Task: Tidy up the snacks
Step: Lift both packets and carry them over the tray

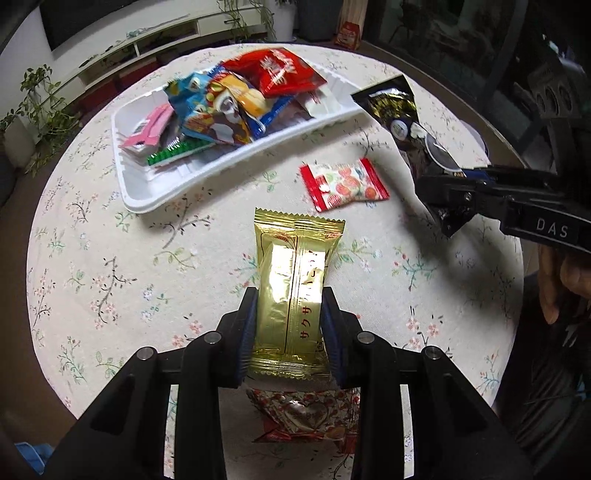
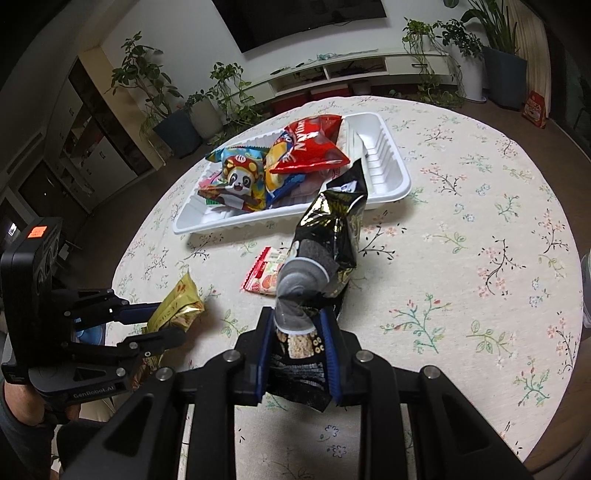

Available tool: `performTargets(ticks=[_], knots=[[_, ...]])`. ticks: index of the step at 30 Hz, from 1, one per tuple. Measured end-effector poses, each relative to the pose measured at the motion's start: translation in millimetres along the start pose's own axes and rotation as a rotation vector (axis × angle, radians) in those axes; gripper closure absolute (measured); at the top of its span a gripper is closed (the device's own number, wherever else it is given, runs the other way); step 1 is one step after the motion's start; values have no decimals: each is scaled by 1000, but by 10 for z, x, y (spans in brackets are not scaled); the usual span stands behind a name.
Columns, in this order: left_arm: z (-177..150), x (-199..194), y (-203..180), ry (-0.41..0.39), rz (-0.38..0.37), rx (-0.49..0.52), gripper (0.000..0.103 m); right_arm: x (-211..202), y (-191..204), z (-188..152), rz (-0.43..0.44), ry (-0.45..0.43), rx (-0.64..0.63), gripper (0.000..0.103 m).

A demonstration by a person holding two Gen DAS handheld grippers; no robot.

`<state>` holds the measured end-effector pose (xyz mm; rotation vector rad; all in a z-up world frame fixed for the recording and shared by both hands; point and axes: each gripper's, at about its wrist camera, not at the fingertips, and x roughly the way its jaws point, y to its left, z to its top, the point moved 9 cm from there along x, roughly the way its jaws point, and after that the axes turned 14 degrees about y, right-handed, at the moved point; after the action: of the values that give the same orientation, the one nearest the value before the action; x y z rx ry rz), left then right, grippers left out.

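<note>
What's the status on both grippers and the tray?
Left hand-held gripper shut on gold packet. Right hand-held gripper shut on black packet. White tray part full. Red-and-white packet loose on table.

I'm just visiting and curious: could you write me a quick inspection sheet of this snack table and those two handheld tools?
Surface: round table with floral tablecloth.
Job's things: white tray part-filled with snack packets; red-and-white candy packet lying loose on the cloth; heart-print packet under the left tool.
Clutter: nothing seen.
Grippers: left gripper jaws shut on gold wafer packet; right gripper jaws shut on black snack bag; both packets raised off the cloth.
Cables: nothing seen.
Surroundings: potted plants, white TV shelf, dark wall screen.
</note>
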<state>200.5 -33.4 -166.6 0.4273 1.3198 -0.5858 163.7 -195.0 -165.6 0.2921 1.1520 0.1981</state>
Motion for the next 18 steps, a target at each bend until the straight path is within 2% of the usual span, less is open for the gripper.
performTargets(ticks=[7,13,18], knots=[[184,-302,274,-94,-47,-92,73,-250,-71,184,4,-75,18,76],[606,-755,676,-221,-82,-197,73,-587,-88,649,-12,-157,-10,76],[1064,-988,996,-292,-117,-274,73,-756,155,1200,-35,-194,-107,76]])
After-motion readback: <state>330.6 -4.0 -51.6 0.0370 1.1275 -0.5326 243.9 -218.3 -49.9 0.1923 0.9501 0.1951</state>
